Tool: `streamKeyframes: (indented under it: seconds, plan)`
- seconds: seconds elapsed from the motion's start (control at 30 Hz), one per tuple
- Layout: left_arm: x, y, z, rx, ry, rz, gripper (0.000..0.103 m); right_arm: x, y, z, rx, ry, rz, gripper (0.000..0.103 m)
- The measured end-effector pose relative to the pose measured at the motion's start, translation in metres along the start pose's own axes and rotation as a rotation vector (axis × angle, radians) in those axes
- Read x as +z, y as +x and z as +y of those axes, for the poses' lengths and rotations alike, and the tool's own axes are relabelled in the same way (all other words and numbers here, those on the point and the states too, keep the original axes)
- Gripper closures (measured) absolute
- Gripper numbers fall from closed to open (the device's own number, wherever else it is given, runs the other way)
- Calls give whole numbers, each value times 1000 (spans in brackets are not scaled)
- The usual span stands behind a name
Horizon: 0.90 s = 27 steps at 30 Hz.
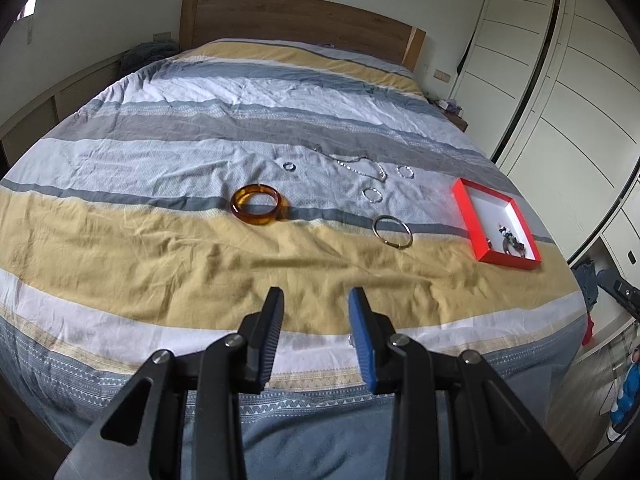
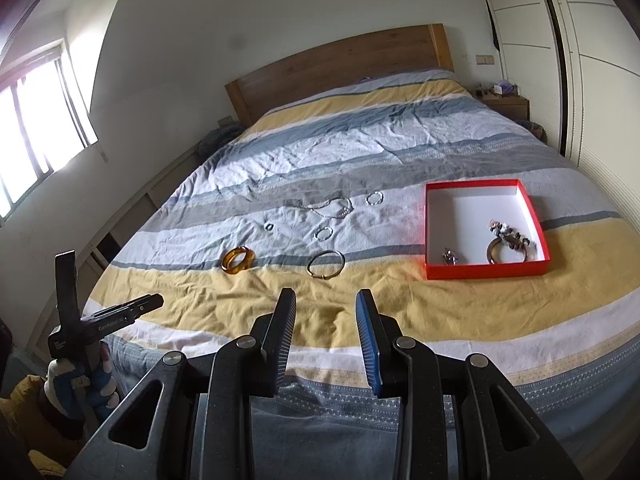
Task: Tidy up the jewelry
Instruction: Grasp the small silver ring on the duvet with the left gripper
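Right, we see a bed (image 1: pixel 200 256) under a striped duvet in yellow, grey, blue and white bands, wrinkled, with a wooden headboard (image 1: pixel 296 20) at the far end. White wardrobe doors (image 1: pixel 560 100) run along the right wall, a window (image 2: pixel 36 128) sits on the left wall, and a small nightstand (image 2: pixel 506 104) stands by the headboard.

Jewelry lies loose across the middle of the duvet: an amber bangle (image 1: pixel 258 203), a thin metal bangle (image 1: pixel 393 232) to its right, a small ring (image 1: pixel 289 166), two small beaded bracelets (image 1: pixel 372 195), a chain necklace (image 1: pixel 356 166). A red box (image 1: pixel 464 216) with a white inside sits near the bed's right edge, with a few pieces already in its near end.

Our left tongs (image 1: pixel 316 300) are spread, nothing between them, over the foot of the bed. Our right tongs (image 2: pixel 326 300) are likewise spread and empty. A gloved hand (image 2: pixel 80 384) grips the left tool.
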<state>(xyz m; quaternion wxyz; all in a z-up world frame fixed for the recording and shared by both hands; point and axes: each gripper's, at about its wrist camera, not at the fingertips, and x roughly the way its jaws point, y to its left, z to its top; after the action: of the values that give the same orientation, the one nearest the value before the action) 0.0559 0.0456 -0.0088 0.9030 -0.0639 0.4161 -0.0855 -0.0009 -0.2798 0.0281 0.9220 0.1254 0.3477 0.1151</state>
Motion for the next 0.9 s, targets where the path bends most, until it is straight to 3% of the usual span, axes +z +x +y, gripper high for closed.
streamKeyframes:
  seconds: [0.33,0.9]
  plan:
    - [-20,44,-12,8,11,100,71,-21,37,-22,25,41,76,72]
    - [-46,117,-48,-28,63,279,71,-36,61,-68,35,127,116,72]
